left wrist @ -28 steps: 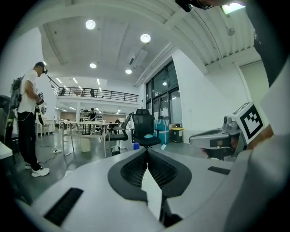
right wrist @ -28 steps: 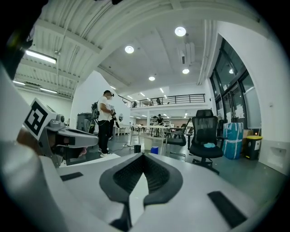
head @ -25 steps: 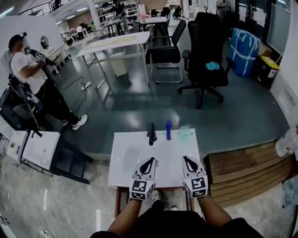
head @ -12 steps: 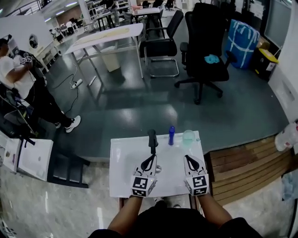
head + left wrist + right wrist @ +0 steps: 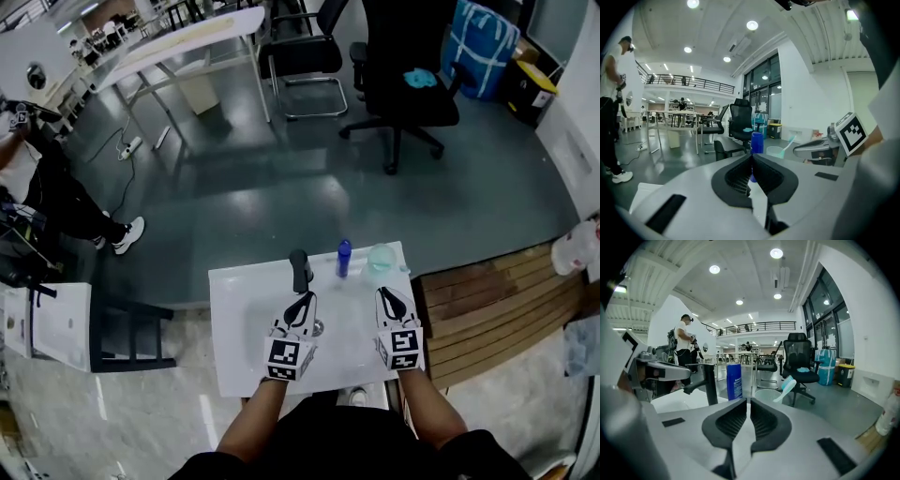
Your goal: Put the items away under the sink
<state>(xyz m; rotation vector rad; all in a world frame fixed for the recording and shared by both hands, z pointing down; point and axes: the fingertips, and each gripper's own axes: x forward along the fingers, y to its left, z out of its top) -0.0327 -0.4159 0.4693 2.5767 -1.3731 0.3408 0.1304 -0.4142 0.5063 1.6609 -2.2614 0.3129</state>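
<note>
**A:** Status on the sink job?

**B:** Not started, by my read. The blue bottle (image 5: 343,259) and the clear cup (image 5: 379,262) with the toothbrush (image 5: 787,384) in it all stand at the back edge of the white sink top (image 5: 234,361), right of the black faucet (image 5: 300,270). Nothing is stowed.

**A:** Grippers?

**B:** Left gripper (image 5: 305,302): jaws pressed together, nothing between them. Right gripper (image 5: 386,295): same, only a thin slit between the pads, empty. Both hover over the sink top and point at the back edge. The left lines up with the faucet. The right is just short of the cup and not touching it.

**A:** How do the items look?

**B:** Bottle: upright blue cylinder with a paler label panel, print unreadable. Cup: translucent with a faint green tint, upright. The toothbrush leans out over the rim, head up, with teal and white bristles. The bottle sits between faucet and cup, near both. I see no contact.

**A:** Space under the sink?

**B:** Not in view. The head view looks down on the top only, so I can't say whether there's a door or a shelf below.

**A:** So what's left?

**B:** Everything. Open the jaws, take the bottle, take the cup with the brush, get both down below. The cup is the fiddly one, I'd guess, because the brush is loose in it.
</note>
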